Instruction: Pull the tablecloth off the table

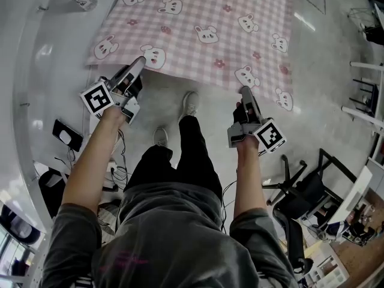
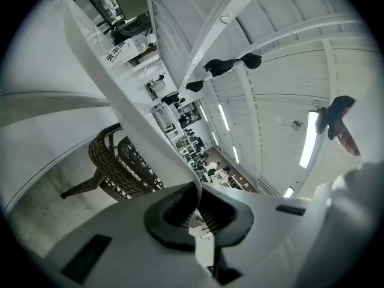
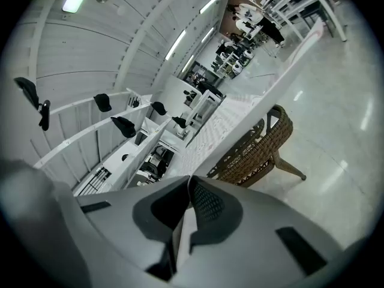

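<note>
Pinching the near hem of the tablecloth (image 1: 210,23), the left claw (image 1: 139,65) and the right claw (image 1: 245,92) were both clamped on fabric, well apart. The cloth lay spread over the hidden bench, stretching away from both claws, so a pull would likely run back toward the person.

The tablecloth (image 1: 210,29) runs off the head view's top edge.

Bright, even indoor light. Long ceiling lamps (image 2: 309,140) glow white in both gripper views. In the head view the glossy floor (image 1: 336,59) carries pale streaks of glare, and the tablecloth (image 1: 204,23) is sharp and evenly lit. Shadows are faint and soft. Every view bends strongly at its edges, and the gripper views have black corners.
</note>
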A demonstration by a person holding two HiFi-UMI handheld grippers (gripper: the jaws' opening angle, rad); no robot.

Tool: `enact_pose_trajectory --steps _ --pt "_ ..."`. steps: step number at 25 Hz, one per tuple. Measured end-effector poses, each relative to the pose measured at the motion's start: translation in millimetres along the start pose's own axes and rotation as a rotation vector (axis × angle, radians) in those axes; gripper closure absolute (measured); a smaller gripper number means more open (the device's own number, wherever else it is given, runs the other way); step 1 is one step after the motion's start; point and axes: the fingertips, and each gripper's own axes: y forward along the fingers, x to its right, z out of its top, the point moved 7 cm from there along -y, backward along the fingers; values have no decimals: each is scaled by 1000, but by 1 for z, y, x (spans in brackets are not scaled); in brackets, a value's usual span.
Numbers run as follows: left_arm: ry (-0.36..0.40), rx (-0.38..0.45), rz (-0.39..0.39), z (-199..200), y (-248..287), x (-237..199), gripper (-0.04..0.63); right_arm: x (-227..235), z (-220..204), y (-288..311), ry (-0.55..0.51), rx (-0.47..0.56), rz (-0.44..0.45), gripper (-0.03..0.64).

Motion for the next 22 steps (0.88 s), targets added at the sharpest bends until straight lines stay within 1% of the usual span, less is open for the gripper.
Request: enact_pose_trajectory --steps 7,9,11,13,17,19,22 --pt "33 -16 -58 2 2 17 594 -9 6 -16 -22 43 -4 612" --pt "51 -19 -77 -1 0 8 594 -8 0 -16 -50 55 2 612" --pt "85 -27 -99 -3 -1 -5 594 -3 -9 -13 -64 76 10 612" --pt "114 -27 -121 -1 0 -9 594 -2 -13 -12 -73 93 13 612" --pt "91 -12 -145 0 -4 1 594 -12 -11 -23 -81 118 21 612" --pt "76 -8 -174 -1 -2 5 594 -13 -12 -26 -94 131 28 612" --pt "87 -14 -195 -3 2 3 594 -10 -13 -29 -105 142 19 612"
